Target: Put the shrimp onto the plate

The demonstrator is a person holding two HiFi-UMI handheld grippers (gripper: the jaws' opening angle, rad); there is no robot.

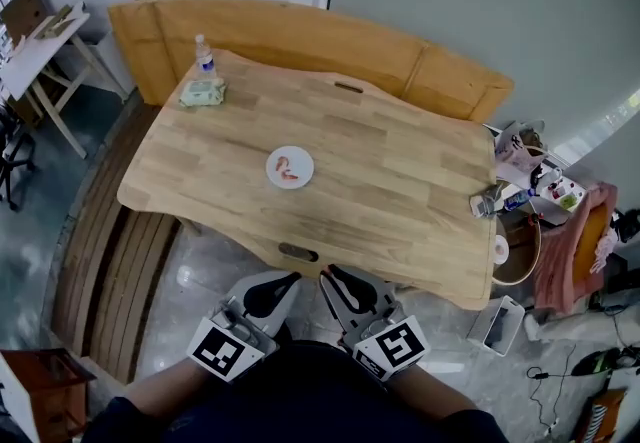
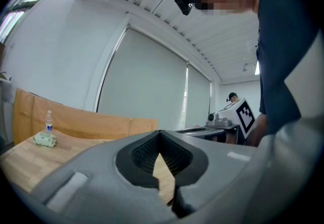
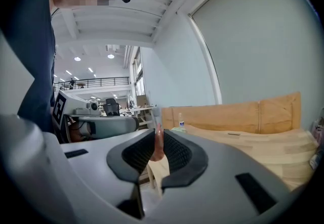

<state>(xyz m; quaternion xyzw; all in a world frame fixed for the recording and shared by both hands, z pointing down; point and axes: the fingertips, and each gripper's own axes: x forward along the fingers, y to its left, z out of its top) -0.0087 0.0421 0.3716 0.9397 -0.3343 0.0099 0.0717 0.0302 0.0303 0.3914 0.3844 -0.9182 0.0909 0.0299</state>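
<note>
Right gripper view: right gripper (image 3: 157, 136) jaws pinch a small shrimp (image 3: 158, 148), judged light, soft and slippery; a gentle mid-body hold suits. Left gripper (image 2: 161, 136) jaws closed, empty.

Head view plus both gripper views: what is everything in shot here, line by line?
table: one, light wood, centre
plate: one, white, mid-table
shrimp: one, pink, on the plate
second shrimp: one, pink, held in the right gripper
water bottle: one, clear, table's far-left corner
cloth: one, pale green, beside the bottle
bench: one, orange-brown, behind the table
clutter: several, mixed, floor right of table
left gripper: one, grey, shut, empty, near edge
right gripper: one, grey, shut on second shrimp
</note>
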